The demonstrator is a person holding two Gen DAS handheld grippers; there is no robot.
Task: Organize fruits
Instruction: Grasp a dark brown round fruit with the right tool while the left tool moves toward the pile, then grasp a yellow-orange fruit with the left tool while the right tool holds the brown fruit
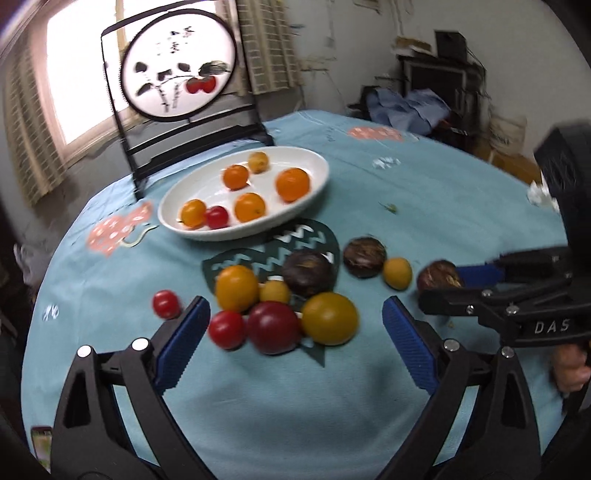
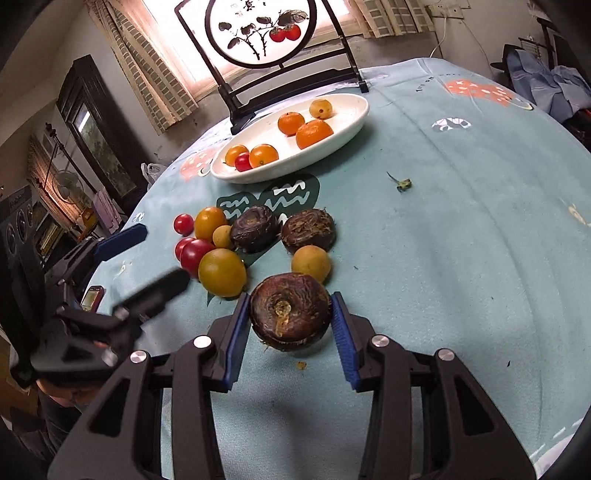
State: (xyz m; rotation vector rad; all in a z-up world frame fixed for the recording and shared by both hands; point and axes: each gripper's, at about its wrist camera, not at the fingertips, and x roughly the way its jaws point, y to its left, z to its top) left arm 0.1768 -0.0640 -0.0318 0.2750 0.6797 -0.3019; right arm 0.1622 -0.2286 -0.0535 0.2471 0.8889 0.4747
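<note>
Fruits lie in a loose cluster on a round table under a light blue printed cloth; more sit in a white oval dish, its long axis slanting toward a framed persimmon painting by the curtained window. The right gripper is clamped on a dark brown fruit, flat side up. The left gripper stands spread wide, nothing between its jaws.

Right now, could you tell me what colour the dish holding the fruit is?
The dish is plain white, clearest in the right wrist view.
</note>
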